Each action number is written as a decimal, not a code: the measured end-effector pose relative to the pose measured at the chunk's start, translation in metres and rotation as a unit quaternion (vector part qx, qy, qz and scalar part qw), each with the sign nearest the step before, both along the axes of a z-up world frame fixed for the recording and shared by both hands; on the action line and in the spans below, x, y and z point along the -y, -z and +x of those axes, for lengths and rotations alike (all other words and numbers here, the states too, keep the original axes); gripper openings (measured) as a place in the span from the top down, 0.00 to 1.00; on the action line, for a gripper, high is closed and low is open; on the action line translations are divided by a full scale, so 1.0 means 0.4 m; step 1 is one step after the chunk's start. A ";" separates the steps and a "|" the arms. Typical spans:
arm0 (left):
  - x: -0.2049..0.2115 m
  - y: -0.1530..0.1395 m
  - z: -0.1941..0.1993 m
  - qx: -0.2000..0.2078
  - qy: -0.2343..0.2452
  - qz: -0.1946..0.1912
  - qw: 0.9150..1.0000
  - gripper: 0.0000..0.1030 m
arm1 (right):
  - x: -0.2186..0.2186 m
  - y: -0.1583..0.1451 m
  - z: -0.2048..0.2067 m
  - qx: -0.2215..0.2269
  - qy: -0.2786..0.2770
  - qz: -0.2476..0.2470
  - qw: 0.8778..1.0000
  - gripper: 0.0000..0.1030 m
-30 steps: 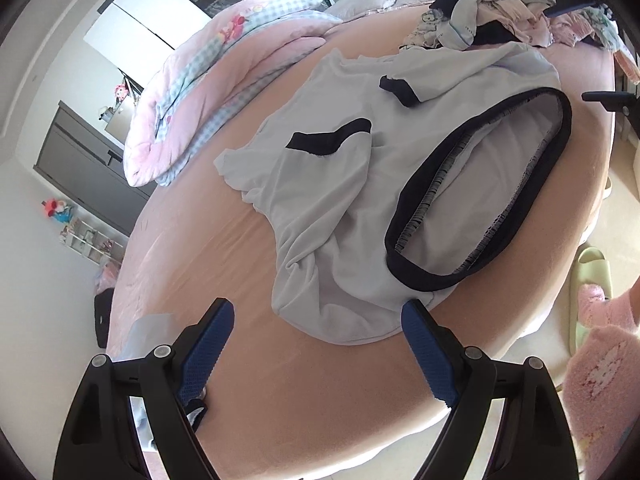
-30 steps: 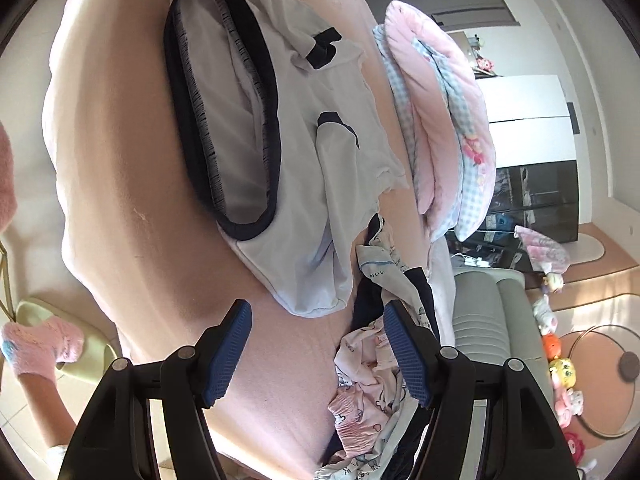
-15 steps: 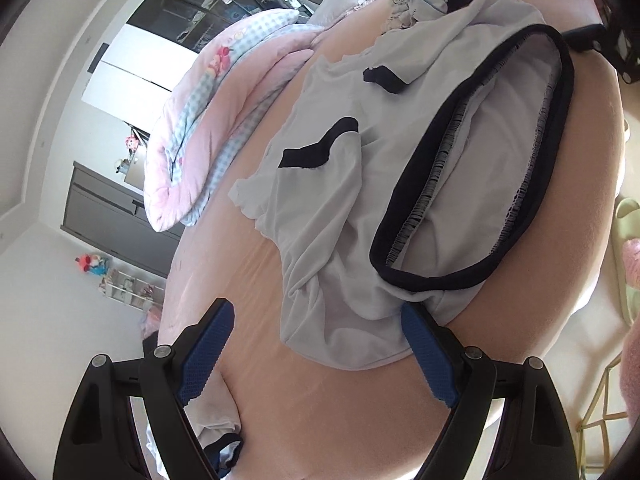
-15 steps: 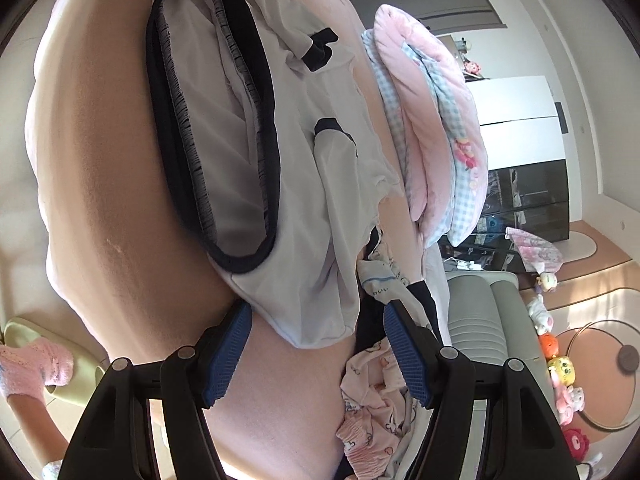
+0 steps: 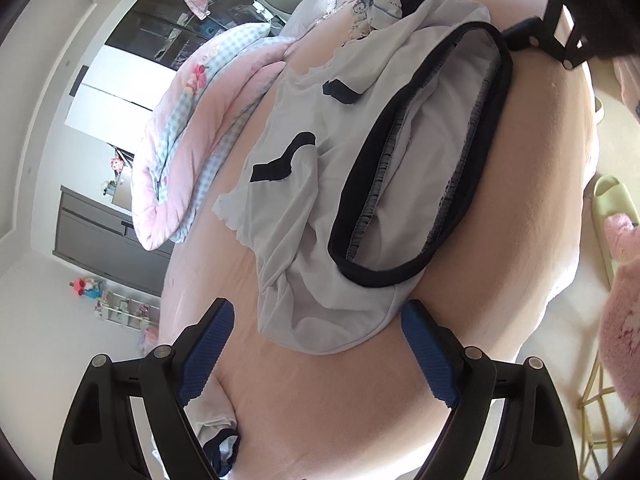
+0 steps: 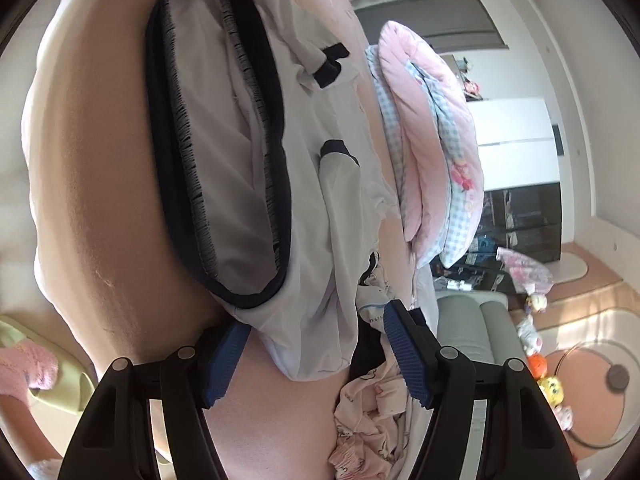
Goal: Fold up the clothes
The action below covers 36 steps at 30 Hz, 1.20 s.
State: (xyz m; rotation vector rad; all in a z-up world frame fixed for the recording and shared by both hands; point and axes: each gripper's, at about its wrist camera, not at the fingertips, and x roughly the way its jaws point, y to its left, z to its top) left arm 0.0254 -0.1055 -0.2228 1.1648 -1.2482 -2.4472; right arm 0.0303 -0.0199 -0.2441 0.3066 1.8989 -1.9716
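Thin smooth grey cloth shorts (image 5: pixel 304 216), soft matt pink sheet (image 5: pixel 352 408)

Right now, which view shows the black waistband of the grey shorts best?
The left wrist view: the whole waistband loop shows, open, on the grey shorts. In the right wrist view the waistband is closer, but its far end is cut off at the top edge.

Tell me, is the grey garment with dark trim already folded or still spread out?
Spread out. The grey garment lies open on the pink bed, waistband gaping, wrinkled, no neat fold.
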 end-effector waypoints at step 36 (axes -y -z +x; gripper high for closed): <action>0.020 0.041 -0.025 -0.034 0.000 -0.090 0.995 0.17 | 0.003 0.123 0.059 -0.044 -0.013 0.063 0.997 0.94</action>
